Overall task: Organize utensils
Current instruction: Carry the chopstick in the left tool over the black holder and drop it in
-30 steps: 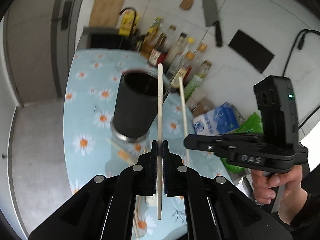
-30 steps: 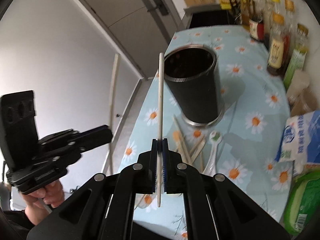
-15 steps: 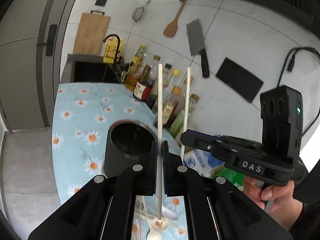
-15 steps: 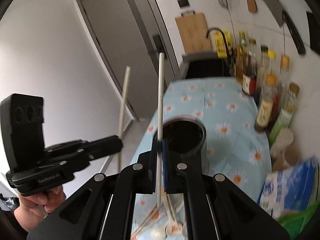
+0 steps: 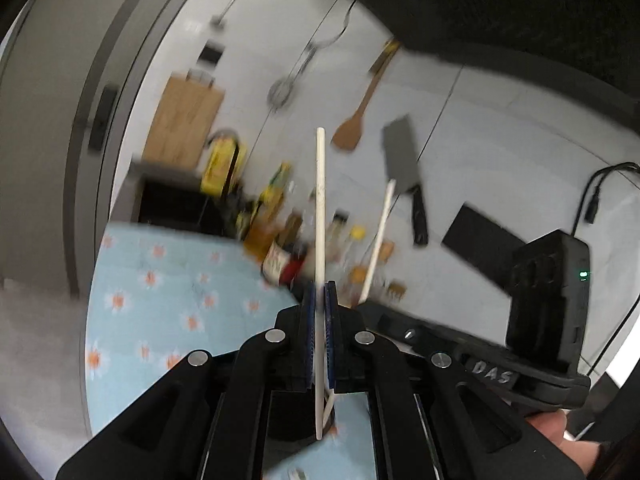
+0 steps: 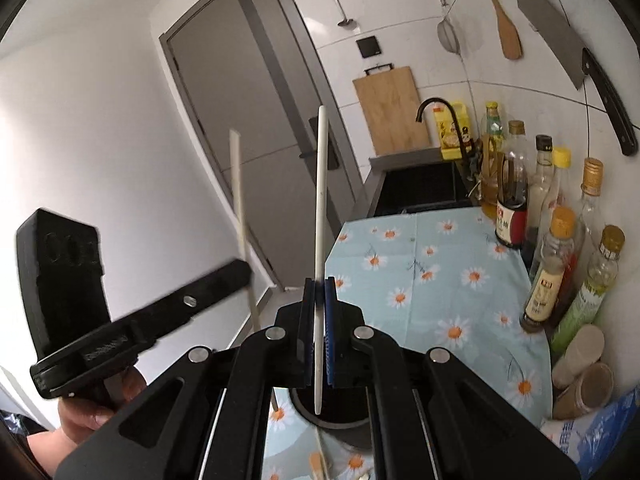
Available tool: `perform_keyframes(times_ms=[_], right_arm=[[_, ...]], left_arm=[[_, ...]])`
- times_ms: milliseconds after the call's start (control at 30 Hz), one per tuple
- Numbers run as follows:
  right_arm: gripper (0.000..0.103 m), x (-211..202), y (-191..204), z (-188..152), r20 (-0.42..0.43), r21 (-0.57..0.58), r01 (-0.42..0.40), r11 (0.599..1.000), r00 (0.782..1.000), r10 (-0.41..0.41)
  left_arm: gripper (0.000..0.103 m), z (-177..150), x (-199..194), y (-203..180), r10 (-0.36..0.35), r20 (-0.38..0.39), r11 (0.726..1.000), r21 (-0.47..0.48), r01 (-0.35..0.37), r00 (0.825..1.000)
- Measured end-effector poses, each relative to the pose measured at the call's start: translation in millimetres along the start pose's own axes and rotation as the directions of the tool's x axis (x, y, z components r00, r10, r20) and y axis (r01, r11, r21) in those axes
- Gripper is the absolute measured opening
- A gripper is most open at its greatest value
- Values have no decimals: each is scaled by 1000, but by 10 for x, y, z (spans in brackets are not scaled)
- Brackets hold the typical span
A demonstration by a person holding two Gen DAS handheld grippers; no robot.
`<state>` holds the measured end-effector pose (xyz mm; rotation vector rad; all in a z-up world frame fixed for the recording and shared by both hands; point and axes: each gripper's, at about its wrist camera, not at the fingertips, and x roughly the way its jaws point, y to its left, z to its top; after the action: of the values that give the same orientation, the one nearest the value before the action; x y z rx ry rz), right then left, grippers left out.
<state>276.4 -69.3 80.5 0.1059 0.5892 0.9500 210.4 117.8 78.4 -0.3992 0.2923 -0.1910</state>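
Observation:
My left gripper (image 5: 319, 292) is shut on a white chopstick (image 5: 320, 200) that stands upright. The stick's lower tip hangs over the black cylindrical holder (image 5: 294, 420), which is mostly hidden under the jaws. My right gripper (image 6: 319, 285) is shut on a second white chopstick (image 6: 321, 200), also upright, whose lower tip hangs over the holder's mouth (image 6: 344, 420). The two grippers are side by side. The right gripper (image 5: 364, 307) shows in the left wrist view and the left gripper (image 6: 245, 271) in the right wrist view. Loose chopsticks (image 6: 318, 462) lie on the daisy tablecloth (image 6: 432, 280) in front of the holder.
Several sauce bottles (image 6: 556, 264) line the right wall, with jars (image 6: 582, 376) and a blue bag (image 6: 600, 432) nearer. A sink with a black faucet (image 6: 436, 106) is at the far end of the counter. A cleaver (image 6: 548, 28) and a wooden spatula (image 6: 506, 28) hang on the wall. A door (image 6: 240, 120) is on the left.
Both grippers have risen and tipped upward with their chopsticks. The holder has slid from ahead of the jaws to beneath them. More of the wall fills both views.

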Motion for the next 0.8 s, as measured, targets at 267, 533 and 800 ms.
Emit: perform_keyframes(times_ms=[267, 533, 800], right_arm=[[6, 93, -91, 37, 81, -2, 9, 1000, 997, -9], [6, 181, -129, -103, 70, -2, 12, 1000, 997, -12], [19, 242, -224, -282, 12, 66, 25, 998, 1000, -26]], left_arm=[[4, -56, 49, 88, -10, 125, 999, 48, 4, 992], [4, -292, 159, 130, 21, 94, 997, 67, -27, 995], [5, -475, 220, 143, 56, 40, 996, 63, -58, 998]])
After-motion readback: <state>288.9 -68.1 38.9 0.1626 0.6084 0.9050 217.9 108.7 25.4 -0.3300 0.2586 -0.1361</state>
